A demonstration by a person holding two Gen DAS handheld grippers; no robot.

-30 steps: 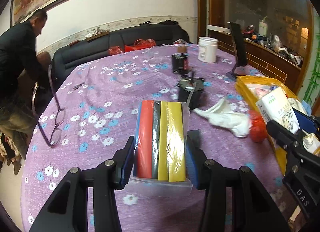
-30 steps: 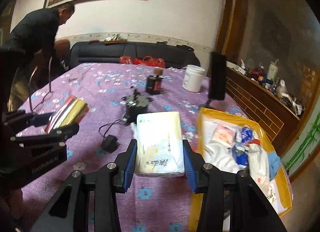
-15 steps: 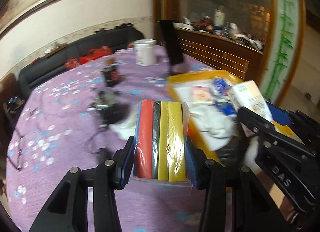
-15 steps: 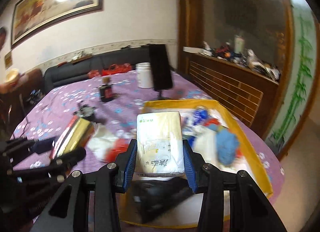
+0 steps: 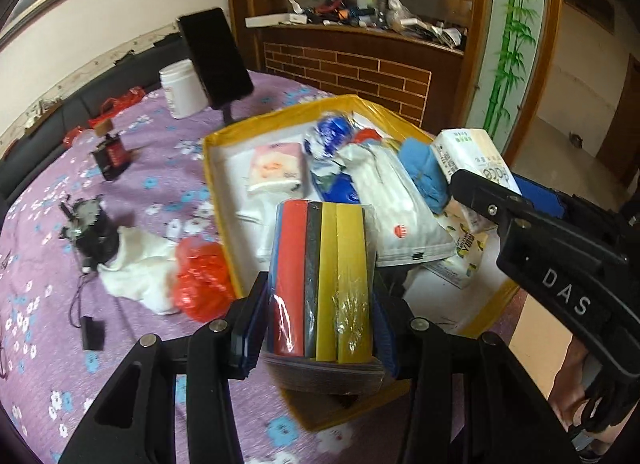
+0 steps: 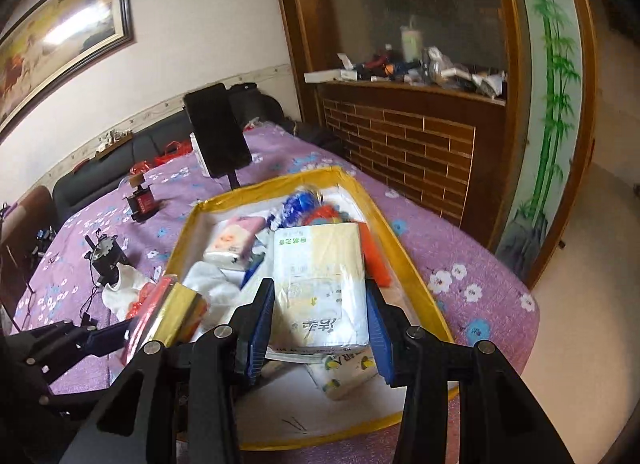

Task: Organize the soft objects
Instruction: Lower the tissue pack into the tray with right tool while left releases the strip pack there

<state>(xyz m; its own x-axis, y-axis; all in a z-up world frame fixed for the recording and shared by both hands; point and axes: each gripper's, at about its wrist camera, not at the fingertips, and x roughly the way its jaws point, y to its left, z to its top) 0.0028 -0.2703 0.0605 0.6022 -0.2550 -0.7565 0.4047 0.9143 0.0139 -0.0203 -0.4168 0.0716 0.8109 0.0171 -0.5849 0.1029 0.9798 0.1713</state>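
My left gripper [image 5: 320, 304] is shut on a clear bag of red, black and yellow strips [image 5: 320, 256], held over the near left part of the yellow-rimmed box [image 5: 212, 192]. My right gripper [image 6: 318, 304] is shut on a cream and white tissue pack [image 6: 320, 264], held above the same box [image 6: 404, 252]. Each view catches the other gripper. The right gripper [image 5: 520, 224] with its tissue pack [image 5: 468, 152] is at the right of the left wrist view. The left gripper [image 6: 80, 340] with its bag [image 6: 172, 304] is at the lower left of the right wrist view. Inside the box lie tissue packs, a white pouch, blue cloth and wrappers.
Left of the box on the purple flowered tablecloth lie a white cloth [image 5: 136, 260], a red plastic bag [image 5: 200, 276], a black motor with a cable [image 5: 92, 232] and a small black block [image 5: 93, 332]. Behind stand a phone on a stand [image 5: 216, 56], a white jar [image 5: 180, 88] and a red-black part [image 5: 112, 152]. The table's edge [image 6: 520, 328] runs right of the box.
Both grippers swung right, from over the tablecloth to above the yellow box, each keeping its load. The person in black and the glasses have left the views.
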